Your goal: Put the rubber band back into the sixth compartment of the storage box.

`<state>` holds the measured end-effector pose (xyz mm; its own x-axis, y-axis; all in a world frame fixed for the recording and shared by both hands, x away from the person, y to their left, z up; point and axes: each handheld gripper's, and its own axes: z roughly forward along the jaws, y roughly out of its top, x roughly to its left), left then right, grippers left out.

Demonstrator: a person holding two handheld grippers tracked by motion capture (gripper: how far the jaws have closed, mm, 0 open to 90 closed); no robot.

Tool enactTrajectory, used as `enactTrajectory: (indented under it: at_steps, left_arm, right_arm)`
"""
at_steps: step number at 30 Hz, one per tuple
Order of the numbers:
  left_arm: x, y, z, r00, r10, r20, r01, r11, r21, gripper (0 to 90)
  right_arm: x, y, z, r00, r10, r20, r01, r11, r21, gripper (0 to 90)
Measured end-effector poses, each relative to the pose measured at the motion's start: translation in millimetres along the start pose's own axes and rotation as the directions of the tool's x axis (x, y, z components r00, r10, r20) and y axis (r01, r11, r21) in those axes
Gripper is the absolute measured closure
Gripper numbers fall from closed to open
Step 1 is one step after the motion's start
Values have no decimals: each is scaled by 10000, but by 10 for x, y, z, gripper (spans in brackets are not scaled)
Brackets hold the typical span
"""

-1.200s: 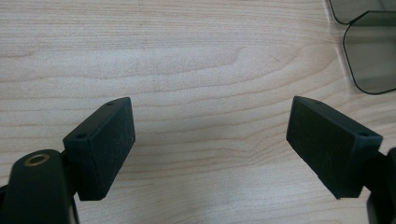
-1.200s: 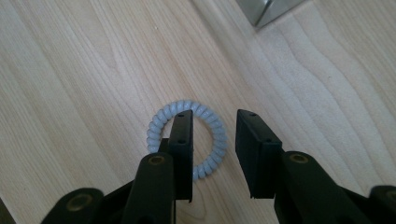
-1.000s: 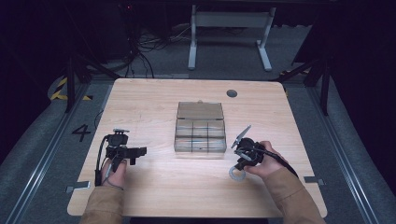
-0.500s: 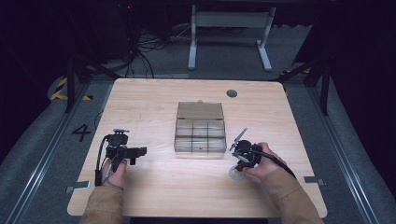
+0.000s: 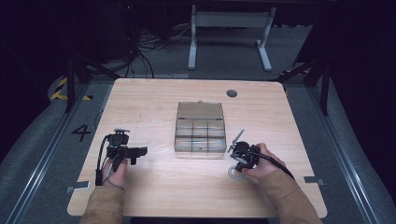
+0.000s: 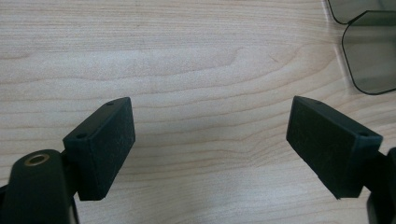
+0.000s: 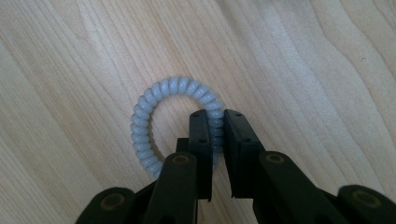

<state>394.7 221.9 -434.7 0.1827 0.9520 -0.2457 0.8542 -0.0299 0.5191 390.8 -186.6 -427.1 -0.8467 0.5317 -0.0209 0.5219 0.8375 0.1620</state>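
**On a wooden table: two hand-held grippers, one spread, one clamped on a coil ring**

At the left of the high view, the person's left hand (image 5: 114, 170) holds the left gripper (image 5: 140, 151) low over the pale wooden table (image 5: 154, 100), pointing toward the middle. Its jaws stand wide apart with nothing between them. The left gripper view confirms this: two black pads (image 6: 105, 144) frame bare wood grain, and the rounded corner of a smoke-tinted clear lid (image 6: 369, 58) lies at the upper right edge of that view.

At the centre of the table sits a clear plastic compartment box (image 5: 200, 133) with its lid (image 5: 200, 111) folded back on the far side; the dividers form a grid of small cells. Whether any cell holds anything cannot be told. A dark round grommet (image 5: 231, 93) is set into the tabletop beyond the box.

To the right of the box, near its front corner, the right hand (image 5: 261, 163) holds the right gripper (image 5: 237, 169) angled down at the table. Its jaws have just been closing and now pinch one side of a pale blue-grey spiral hair tie (image 5: 235, 174), which lies flat on the wood just in front of the hand. In the right gripper view, the two pads (image 7: 200, 140) stand nearly together, one inside the ring and one outside, with the coil (image 7: 154, 100) squeezed between them; the rest of the ring curves away to the left and rests on the table. A tan sleeve (image 5: 285, 196) covers the right forearm.
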Motion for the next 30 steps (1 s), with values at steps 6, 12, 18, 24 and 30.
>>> enactTrajectory:
  at_steps: [6,12,18,24,30]
  left_arm:
    - [3,8,1,10000,14,45,-14,10000,-6,161]
    - [0,17,6,10000,42,55,-42,10000,10,161]
    - [-7,26,11,10000,32,72,-31,10000,-20,161]
    - [-12,32,14,10000,62,74,-62,10000,-15,161]
    - [-10,32,11,9999,65,79,-65,10000,-20,161]
  right_arm:
    - [0,-7,2,10000,61,-40,-62,10000,-68,827]
    - [-1,-20,-3,10000,70,-35,-70,9999,-129,827]
    - [-10,-45,-83,9998,162,-141,-168,9990,-403,827]
    - [-15,-71,-178,9991,371,-227,-387,9963,-765,828]
    - [-31,-104,-288,9983,487,-309,-520,9914,-1198,827]
